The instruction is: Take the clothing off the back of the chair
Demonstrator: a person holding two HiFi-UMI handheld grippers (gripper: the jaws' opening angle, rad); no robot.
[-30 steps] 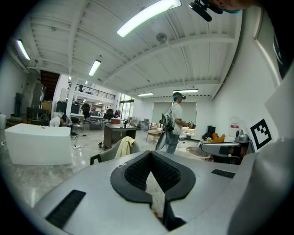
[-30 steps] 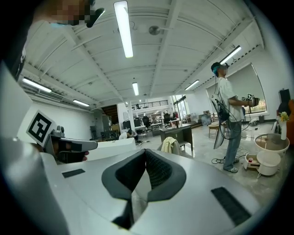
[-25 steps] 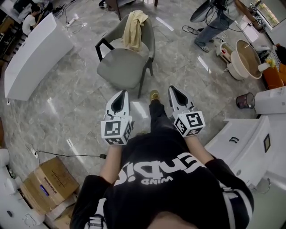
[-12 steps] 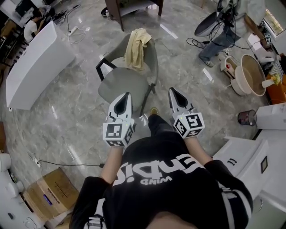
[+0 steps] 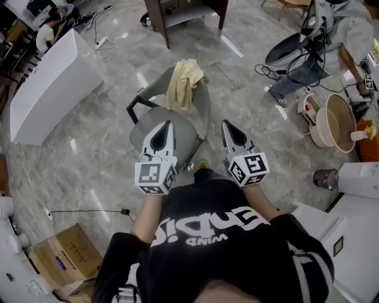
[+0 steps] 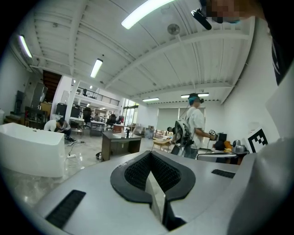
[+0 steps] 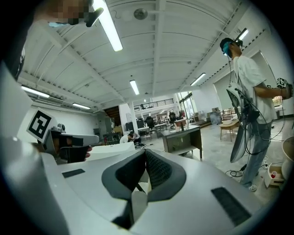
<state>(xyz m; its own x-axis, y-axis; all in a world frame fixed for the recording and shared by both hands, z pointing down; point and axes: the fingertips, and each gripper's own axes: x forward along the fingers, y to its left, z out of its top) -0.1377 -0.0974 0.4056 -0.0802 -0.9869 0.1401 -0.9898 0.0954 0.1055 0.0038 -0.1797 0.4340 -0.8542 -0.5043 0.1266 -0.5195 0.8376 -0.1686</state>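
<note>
- Clothing: pale yellow cloth garment is draped over the top of the backrest of a grey upholstered chair w/ dark legs. It is bunched at the top edge and hangs down the front of the backrest toward the seat.
- Chair stands on the grey marble floor, ctr of head view, just beyond both tools.
- Left hand-held gripper: jaws together, nothing btwn them, as its own view shows. In head view its tip overlaps the chair seat, short of the garment, not touching it.
- Right hand-held gripper: jaws together, empty. Its tip is just right of the chair, over the floor.
- Both are held side by side, apart from each other, tips pointing far toward the chair, marker cubes at the near end by the person's black shirt w/ white lettering.
- Far left: long white curved counter.
- Far ctr: dark wooden table, beyond the chair.
- Far right: standing person in a light top.
- Right: round beige tub.
- Near left: brown cardboard boxes on the floor.
</note>
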